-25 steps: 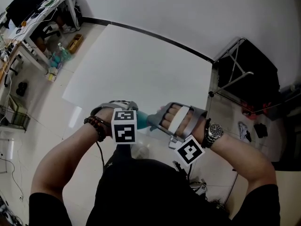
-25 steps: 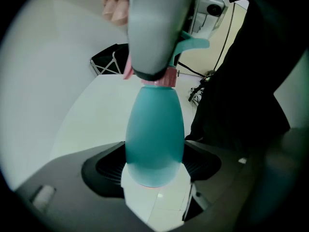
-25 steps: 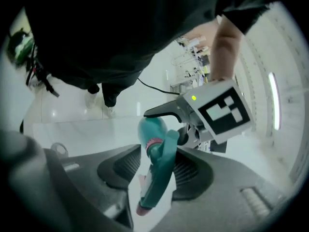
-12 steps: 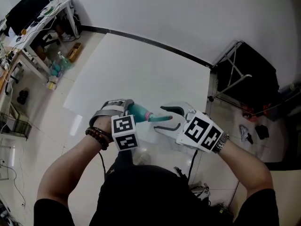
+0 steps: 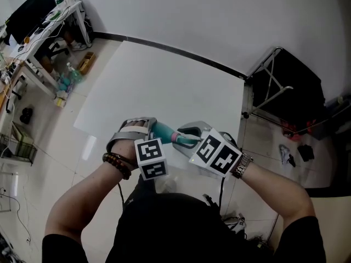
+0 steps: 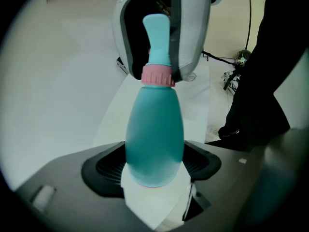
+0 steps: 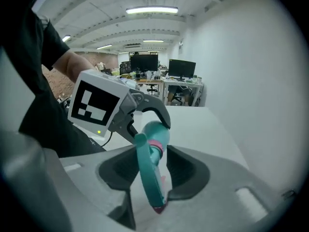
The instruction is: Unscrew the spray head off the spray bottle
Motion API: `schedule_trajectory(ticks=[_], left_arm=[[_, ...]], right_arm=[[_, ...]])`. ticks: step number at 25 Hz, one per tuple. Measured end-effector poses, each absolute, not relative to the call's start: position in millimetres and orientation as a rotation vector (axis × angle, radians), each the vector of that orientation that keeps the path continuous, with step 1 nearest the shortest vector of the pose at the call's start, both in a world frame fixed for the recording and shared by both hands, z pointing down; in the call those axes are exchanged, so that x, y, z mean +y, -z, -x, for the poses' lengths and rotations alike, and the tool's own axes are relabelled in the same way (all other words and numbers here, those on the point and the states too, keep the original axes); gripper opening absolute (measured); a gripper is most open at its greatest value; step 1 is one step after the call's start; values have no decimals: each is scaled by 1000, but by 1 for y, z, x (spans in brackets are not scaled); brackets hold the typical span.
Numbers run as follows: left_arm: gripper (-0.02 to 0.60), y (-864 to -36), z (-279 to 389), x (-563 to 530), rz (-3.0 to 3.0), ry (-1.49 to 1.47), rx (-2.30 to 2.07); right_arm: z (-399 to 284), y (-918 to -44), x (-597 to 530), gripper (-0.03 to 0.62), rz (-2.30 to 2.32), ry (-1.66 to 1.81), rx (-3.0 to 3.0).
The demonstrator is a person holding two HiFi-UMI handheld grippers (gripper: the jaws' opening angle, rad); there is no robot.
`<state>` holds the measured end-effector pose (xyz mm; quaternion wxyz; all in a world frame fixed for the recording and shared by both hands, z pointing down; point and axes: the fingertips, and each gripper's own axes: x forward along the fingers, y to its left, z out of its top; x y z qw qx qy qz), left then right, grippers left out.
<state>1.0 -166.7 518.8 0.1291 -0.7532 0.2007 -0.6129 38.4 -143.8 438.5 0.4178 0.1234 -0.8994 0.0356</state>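
**Spray bottle (image 6: 154, 139) held between both grippers**

Bottle is in mid-air in front of the person, above a white floor sheet (image 5: 164, 75). The left gripper (image 6: 154, 164) pinches the teal body at its base end. The right gripper (image 7: 150, 170) jaws have just been closing and pinch the spray head (image 7: 148, 173) past the pink collar (image 6: 157, 75). Head sits on the neck.

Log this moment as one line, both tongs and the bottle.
left tongs: clamped on spray bottle | right tongs: jaws just closed in, gripping spray head | head: not yet off bottle
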Motion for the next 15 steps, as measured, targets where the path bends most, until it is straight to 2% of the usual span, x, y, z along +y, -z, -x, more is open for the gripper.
schedule_trajectory(ticks=[2, 7, 15], left_arm=[[388, -522, -2, -164, 2203, 1802, 562], [388, -530, -5, -148, 2323, 1843, 435], [388, -534, -11, -113, 2478, 1858, 122]], right_arm=[[-38, -441, -141, 123, -292, -44, -2255], [-38, -447, -130, 118, -169, 238, -2197], [-42, -451, -94, 117, 241, 1310, -1773]])
